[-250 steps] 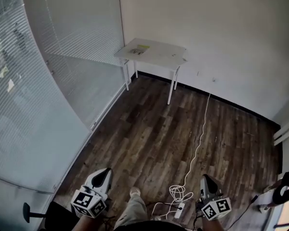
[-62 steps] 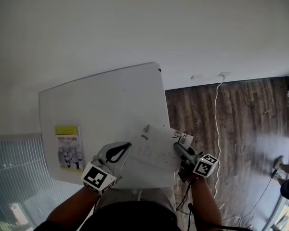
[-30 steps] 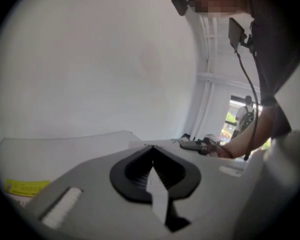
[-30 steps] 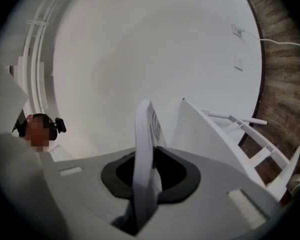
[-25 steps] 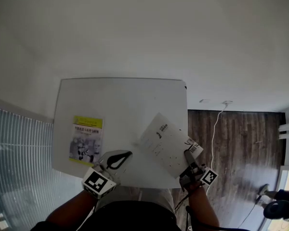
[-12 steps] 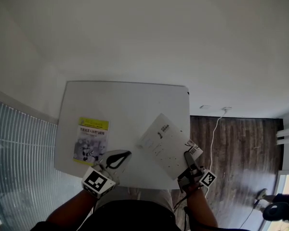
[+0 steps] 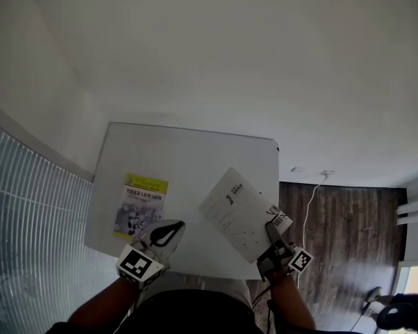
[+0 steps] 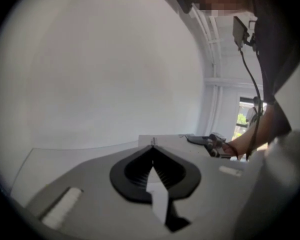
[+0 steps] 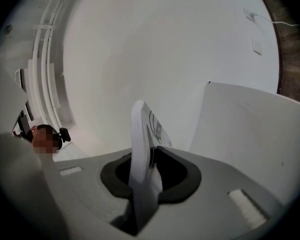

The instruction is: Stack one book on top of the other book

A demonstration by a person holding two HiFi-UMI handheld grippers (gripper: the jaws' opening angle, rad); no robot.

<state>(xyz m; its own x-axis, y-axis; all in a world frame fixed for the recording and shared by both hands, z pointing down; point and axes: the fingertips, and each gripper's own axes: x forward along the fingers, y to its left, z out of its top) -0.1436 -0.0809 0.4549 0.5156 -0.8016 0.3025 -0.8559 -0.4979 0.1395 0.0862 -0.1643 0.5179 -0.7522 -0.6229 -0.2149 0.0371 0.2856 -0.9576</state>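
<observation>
A book with a yellow-topped cover (image 7: 141, 204) lies flat on the left side of the white table (image 7: 195, 152). My right gripper (image 7: 270, 228) is shut on the near corner of a white book (image 7: 235, 211) and holds it tilted over the table's right front part. In the right gripper view the white book (image 9: 142, 149) stands edge-on between the jaws. My left gripper (image 7: 180, 223) is shut and holds nothing. It hovers at the table's front edge, just right of the yellow book. In the left gripper view its fingertips (image 8: 152, 146) meet, with the white book (image 8: 165, 140) beyond.
The table stands against a white wall. Dark wood floor (image 7: 341, 214) lies to the right, with a white cable (image 7: 311, 199) running along it. A glass wall with blinds (image 7: 28, 221) curves past the table's left side.
The white book stays in my right gripper and has risen a little. My left gripper has drifted closer to the yellow book. The head view has swung, so the table sits lower and further right.
</observation>
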